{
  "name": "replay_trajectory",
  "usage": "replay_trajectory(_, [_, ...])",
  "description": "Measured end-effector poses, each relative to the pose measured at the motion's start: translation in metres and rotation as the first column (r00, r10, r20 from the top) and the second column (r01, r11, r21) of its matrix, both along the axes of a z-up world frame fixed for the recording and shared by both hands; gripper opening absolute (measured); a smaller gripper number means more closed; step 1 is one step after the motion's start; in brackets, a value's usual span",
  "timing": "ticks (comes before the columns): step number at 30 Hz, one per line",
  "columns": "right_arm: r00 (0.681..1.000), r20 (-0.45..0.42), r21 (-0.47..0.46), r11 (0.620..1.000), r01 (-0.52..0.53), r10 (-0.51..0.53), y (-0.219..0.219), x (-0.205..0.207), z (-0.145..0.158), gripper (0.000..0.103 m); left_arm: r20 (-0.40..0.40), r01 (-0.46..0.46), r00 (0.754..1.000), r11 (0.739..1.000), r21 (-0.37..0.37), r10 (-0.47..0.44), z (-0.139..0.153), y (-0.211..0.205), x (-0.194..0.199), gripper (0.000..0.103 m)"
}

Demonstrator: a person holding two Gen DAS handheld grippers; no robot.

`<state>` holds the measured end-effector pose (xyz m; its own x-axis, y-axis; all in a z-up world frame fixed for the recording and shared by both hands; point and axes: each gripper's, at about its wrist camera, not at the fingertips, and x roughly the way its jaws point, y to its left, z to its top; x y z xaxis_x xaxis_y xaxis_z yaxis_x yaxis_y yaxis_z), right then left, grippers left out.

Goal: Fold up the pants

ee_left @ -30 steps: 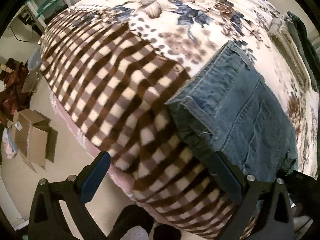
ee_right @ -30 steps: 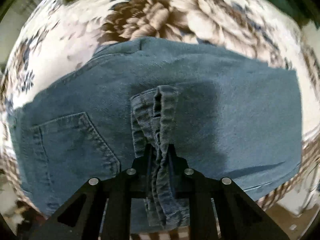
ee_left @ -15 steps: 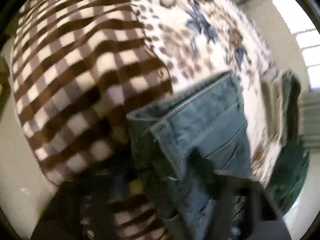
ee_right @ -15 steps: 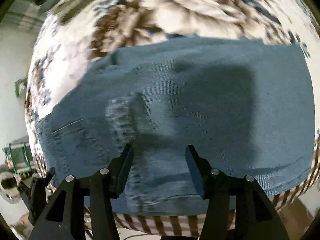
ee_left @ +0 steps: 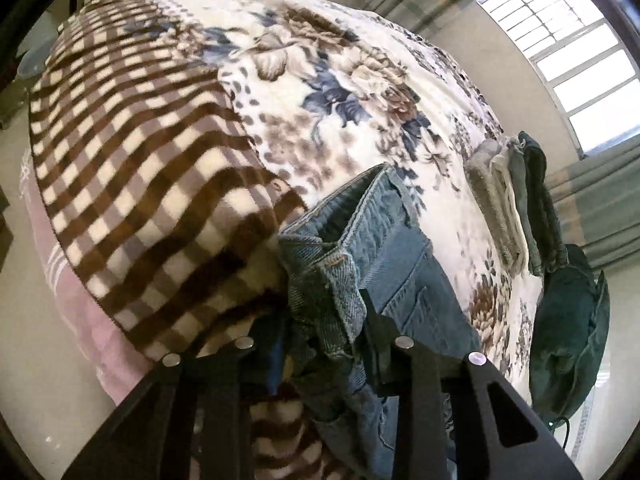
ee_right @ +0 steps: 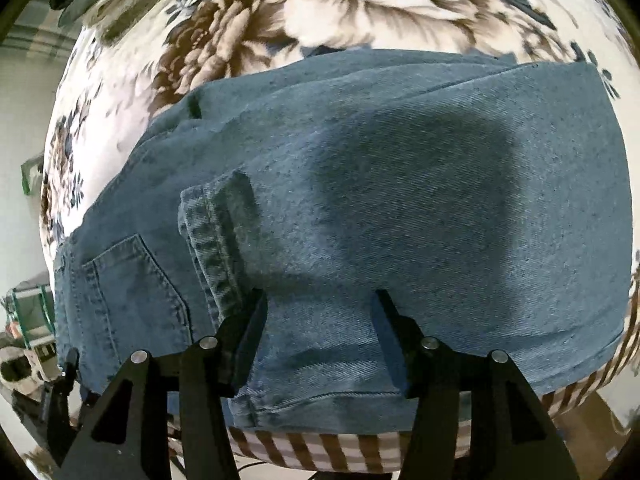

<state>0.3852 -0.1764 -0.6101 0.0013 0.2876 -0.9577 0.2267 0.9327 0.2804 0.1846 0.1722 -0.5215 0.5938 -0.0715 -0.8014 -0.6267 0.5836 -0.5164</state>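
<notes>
Right gripper point(ee_right: 318, 336) let go; fingers now wide, empty, lower centre. Left gripper point(ee_left: 320, 344) fingers closing on waistband of folded blue denim pants point(ee_right: 360, 220), mid-frame on floral blanket bed point(ee_right: 360, 4). Next fold starting, prob.

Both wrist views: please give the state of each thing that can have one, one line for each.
Jeans: folded over, flat on the blanket, waistband corner lifted.
Left gripper: jaws closing, bunched denim waistband between them.
Right gripper: open, holding nothing, over the jeans.
Blanket: spread over the bed.
Pile of clothes: folded, stacked at the blanket's edge.
</notes>
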Motion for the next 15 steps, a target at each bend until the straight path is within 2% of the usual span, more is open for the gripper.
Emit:
replay_trajectory(5, [1.0, -0.007, 0.0, 1.0, -0.004, 0.004, 0.006, 0.004, -0.003, 0.056, 0.016, 0.023, 1.0, 0.999, 0.043, -0.023, 0.022, -0.023, -0.008, 0.027])
replay_trajectory(9, [1.0, -0.016, 0.002, 1.0, 0.004, -0.004, 0.007, 0.007, -0.006, 0.059, -0.002, 0.023, 1.0, 0.997, 0.07, -0.023, 0.008, -0.02, 0.001, 0.027])
replay_trajectory(10, [1.0, -0.017, 0.001, 1.0, 0.003, -0.003, 0.01, 0.009, -0.007, 0.059, -0.011, 0.004, 1.0, 0.999, 0.053, -0.004, -0.004, -0.011, 0.005, 0.027])
replay_trajectory(13, [1.0, -0.019, -0.001, 1.0, -0.011, 0.01, 0.011, 0.012, -0.006, 0.06, -0.054, -0.028, 0.998, 0.998, -0.065, 0.024, -0.041, 0.015, 0.015, 0.03])
replay_trajectory(14, [1.0, -0.019, -0.001, 1.0, -0.016, 0.016, 0.011, 0.013, -0.006, 0.06, -0.046, -0.039, 0.998, 0.994, -0.1, 0.034, -0.051, 0.022, 0.016, 0.034])
replay_trajectory(15, [1.0, -0.019, 0.0, 1.0, -0.019, 0.019, 0.01, 0.013, -0.005, 0.061, -0.041, -0.05, 0.998, 0.992, -0.118, 0.045, -0.058, 0.027, 0.016, 0.043])
